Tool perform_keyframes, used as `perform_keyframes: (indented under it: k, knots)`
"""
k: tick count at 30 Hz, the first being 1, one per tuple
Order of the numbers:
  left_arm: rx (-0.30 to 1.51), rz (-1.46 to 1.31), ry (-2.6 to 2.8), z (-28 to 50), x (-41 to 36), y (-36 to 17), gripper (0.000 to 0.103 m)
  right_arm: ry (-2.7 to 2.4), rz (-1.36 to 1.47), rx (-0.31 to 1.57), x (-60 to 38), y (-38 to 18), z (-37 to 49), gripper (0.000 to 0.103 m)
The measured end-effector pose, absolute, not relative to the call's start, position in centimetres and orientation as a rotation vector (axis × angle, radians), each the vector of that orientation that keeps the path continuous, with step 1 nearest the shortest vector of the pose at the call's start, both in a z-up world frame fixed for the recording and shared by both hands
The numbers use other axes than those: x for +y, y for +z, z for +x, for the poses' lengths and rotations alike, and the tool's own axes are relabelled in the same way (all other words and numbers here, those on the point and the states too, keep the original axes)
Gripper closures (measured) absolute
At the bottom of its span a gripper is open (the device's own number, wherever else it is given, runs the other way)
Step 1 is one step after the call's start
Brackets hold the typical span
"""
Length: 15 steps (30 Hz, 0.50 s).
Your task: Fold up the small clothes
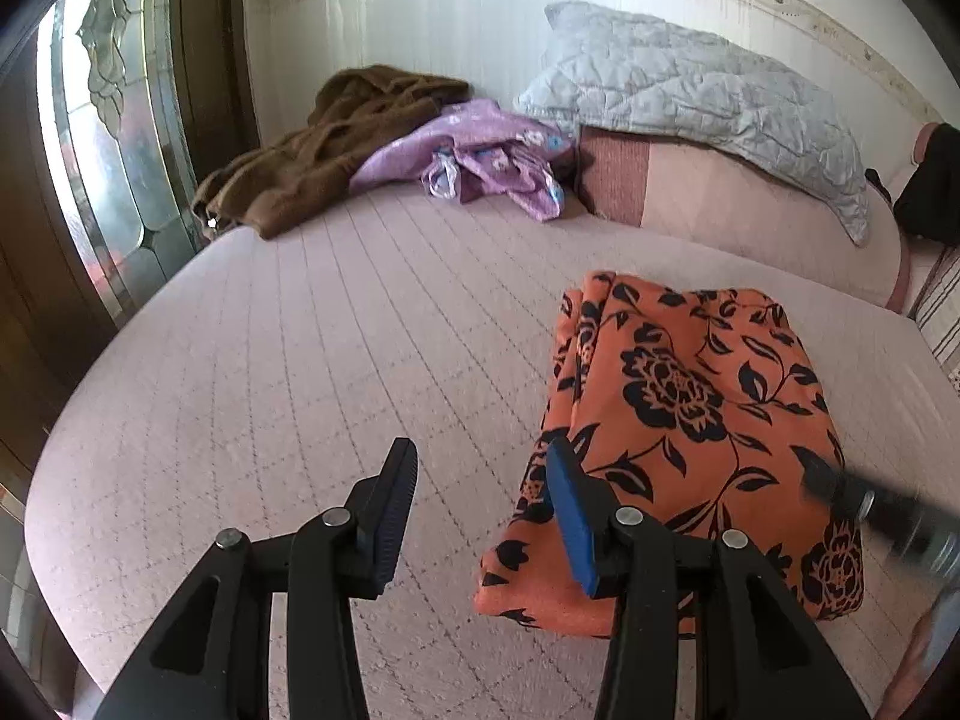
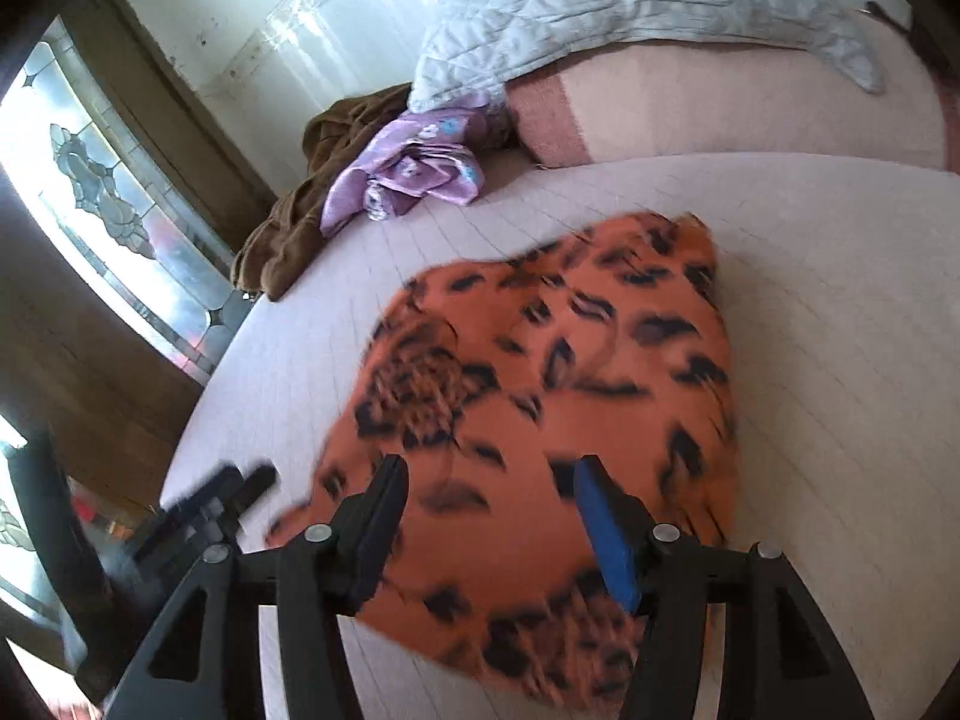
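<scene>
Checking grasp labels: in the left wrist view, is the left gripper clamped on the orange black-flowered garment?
No, the left gripper is open, beside the orange black-flowered garment.

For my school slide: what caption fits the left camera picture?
Open left gripper beside a folded orange flowered cloth on a pink bed.

Your left tool is built of matte black plastic: two broad arms, each with a long teardrop-shaped cut-out, hinged to shorter links by round silver rivets, two to a side. Its left finger carries a dark ribbed pad; the right finger wears a bright blue pad, smooth-faced and rectangular. Your right tool is the same pattern, with black arms, silver rivets, a dark pad on one finger and a blue pad on the other finger. Seen from the other camera, each tool appears only as a blurred black shape with a glint of metal.
</scene>
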<state>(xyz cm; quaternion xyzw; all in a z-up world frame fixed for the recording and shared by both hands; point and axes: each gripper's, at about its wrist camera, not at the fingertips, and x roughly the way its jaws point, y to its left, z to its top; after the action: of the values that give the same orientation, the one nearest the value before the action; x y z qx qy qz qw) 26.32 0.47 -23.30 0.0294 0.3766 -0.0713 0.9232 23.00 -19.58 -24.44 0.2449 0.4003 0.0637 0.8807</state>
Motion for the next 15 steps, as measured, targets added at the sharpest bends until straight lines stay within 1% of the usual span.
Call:
perform_keyframes:
  k: [1, 2, 3, 4, 5, 7, 13, 15]
  knots:
    - [0.765, 0.064, -0.146, 26.3, 0.4, -23.2, 0.057, 0.124, 0.492, 0.858, -19.4, -25.4, 22.8, 0.041]
    - [0.753, 0.069, -0.146, 26.2, 0.2, -23.0, 0.055, 0.123, 0.468, 0.893, -19.2, -26.4, 22.9, 0.044]
    - [0.746, 0.073, -0.145, 26.1, 0.1, -23.0, 0.053, 0.126, 0.435, 0.914, -18.8, -27.3, 23.0, 0.045]
    - [0.739, 0.077, -0.145, 26.0, -0.1, -22.9, 0.048, 0.125, 0.397, 0.893, -18.5, -27.1, 22.7, 0.046]
    - [0.733, 0.081, -0.146, 25.9, -0.3, -22.8, 0.045, 0.122, 0.364, 0.901, -18.2, -26.5, 22.6, 0.046]
    - [0.716, 0.084, -0.147, 25.6, -0.7, -22.5, 0.043, 0.127, 0.365, 0.915, -18.3, -25.5, 22.6, 0.047]
    - [0.676, 0.075, -0.17, 24.9, -2.3, -21.3, 0.032, 0.092, 0.344, 0.83, -21.5, -22.1, 19.4, 0.045]
    - [0.662, 0.079, -0.178, 24.6, -3.2, -21.0, 0.031, 0.079, 0.357, 0.8, -22.7, -21.3, 18.0, 0.045]
